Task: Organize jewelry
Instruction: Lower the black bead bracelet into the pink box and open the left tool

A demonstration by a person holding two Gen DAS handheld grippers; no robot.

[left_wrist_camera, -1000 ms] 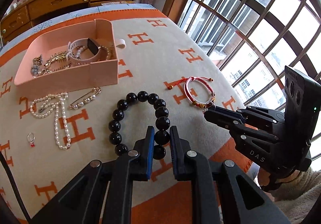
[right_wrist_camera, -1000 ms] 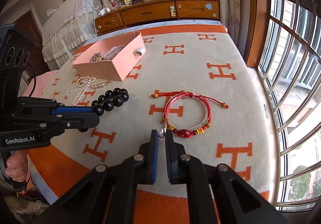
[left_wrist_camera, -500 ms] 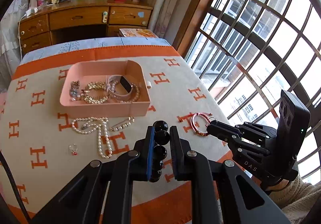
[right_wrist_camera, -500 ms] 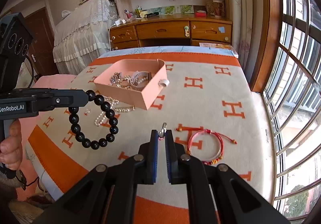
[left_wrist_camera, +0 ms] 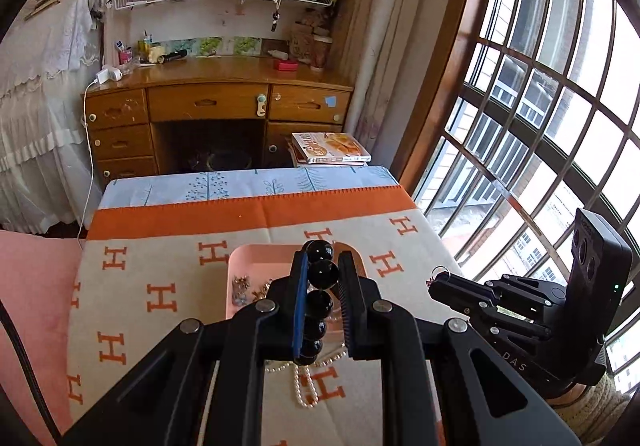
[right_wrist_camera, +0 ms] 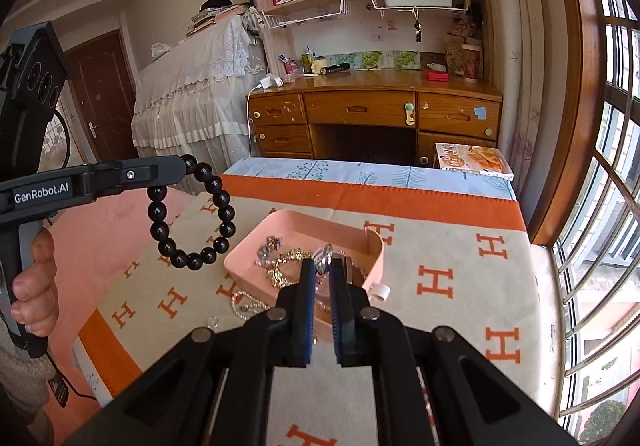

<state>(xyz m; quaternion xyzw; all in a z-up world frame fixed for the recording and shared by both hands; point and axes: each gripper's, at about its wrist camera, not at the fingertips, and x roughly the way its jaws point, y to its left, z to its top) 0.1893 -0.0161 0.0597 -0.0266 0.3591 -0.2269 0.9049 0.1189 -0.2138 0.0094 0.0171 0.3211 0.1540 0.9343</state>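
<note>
Jewelry is split between the two grippers and the pink tray: the left gripper (left_wrist_camera: 322, 286) has its fingers clamped on a black bead bracelet (right_wrist_camera: 192, 214), which hangs in a loop in the air above the left part of the orange-and-cream H-patterned blanket (right_wrist_camera: 460, 278), clear of the cloth. In the left wrist view the glossy beads run up between the blue pads, one bead poking out past the tips. The right gripper (right_wrist_camera: 321, 270) has its fingers closed together on a small silver ring-shaped clasp; red cord shows faintly below it between the fingers, but what it belongs to is hidden behind the fingers. In the left wrist view that gripper sits to the right with the little ring sticking up at its tip. Just beyond both pairs of fingers lies the pink tray (right_wrist_camera: 312, 222), holding gold and silver chains and pieces at its left end. A pearl necklace (left_wrist_camera: 304, 386) lies on the blanket on the near side of the tray, and a small ring (right_wrist_camera: 212, 322) rests near it. A hand (right_wrist_camera: 34, 286) grips the left gripper's handle. Farther back stand a wooden desk (right_wrist_camera: 372, 114), a stack of books (right_wrist_camera: 472, 162) beside it, and bookshelves above.
</note>
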